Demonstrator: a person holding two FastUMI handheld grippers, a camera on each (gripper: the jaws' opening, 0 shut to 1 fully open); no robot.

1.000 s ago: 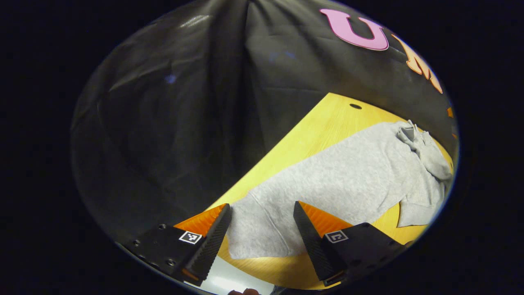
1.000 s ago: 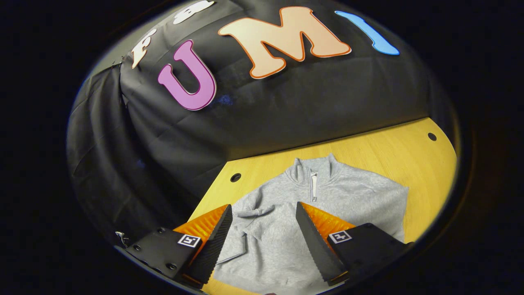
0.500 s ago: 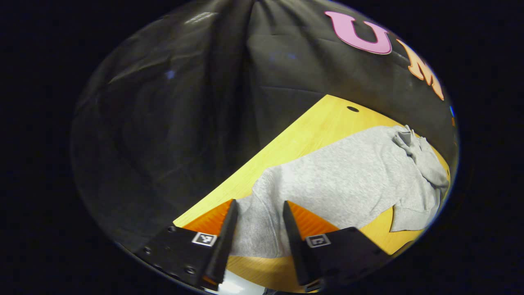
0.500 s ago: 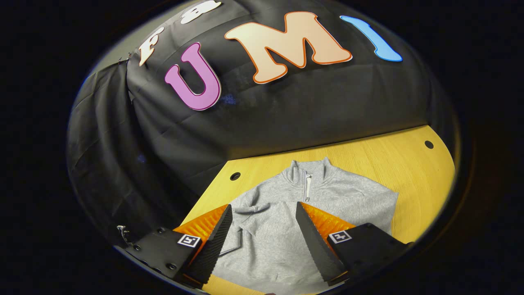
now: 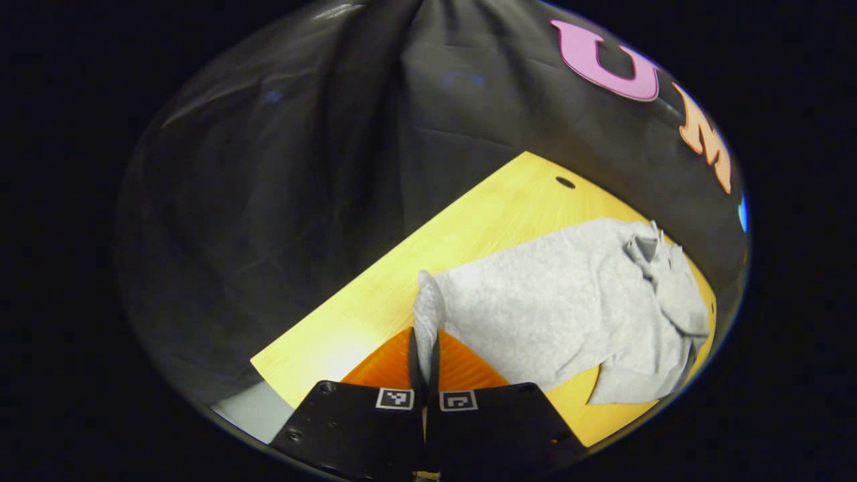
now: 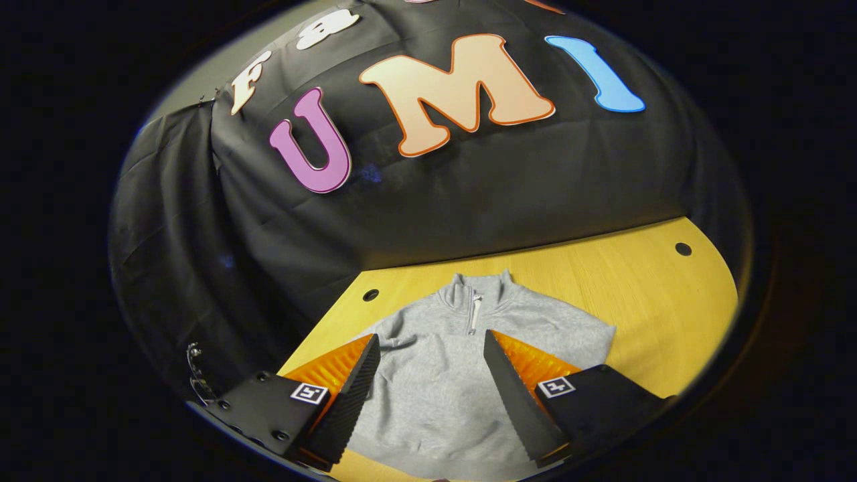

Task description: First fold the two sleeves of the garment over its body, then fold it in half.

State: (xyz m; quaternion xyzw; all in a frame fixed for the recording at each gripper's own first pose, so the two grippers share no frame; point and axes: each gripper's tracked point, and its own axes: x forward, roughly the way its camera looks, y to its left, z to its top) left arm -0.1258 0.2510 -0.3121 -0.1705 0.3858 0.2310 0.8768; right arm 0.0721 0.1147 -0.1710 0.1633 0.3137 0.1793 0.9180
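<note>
Pinching the grey garment's [image 5: 556, 294] hem edge with our left gripper [image 5: 426, 348] clamped tight, we've got the right gripper [image 6: 432, 375] hanging wide open above it, holding nothing.

We lost the garment's [image 6: 435, 395] hem at the right gripper view's bottom edge; the left gripper's fingers [image 5: 416, 365] hid its pinched corner.

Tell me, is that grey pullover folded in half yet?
No. The pullover lies spread on the table, collar showing; the left gripper pinches one edge.
</note>
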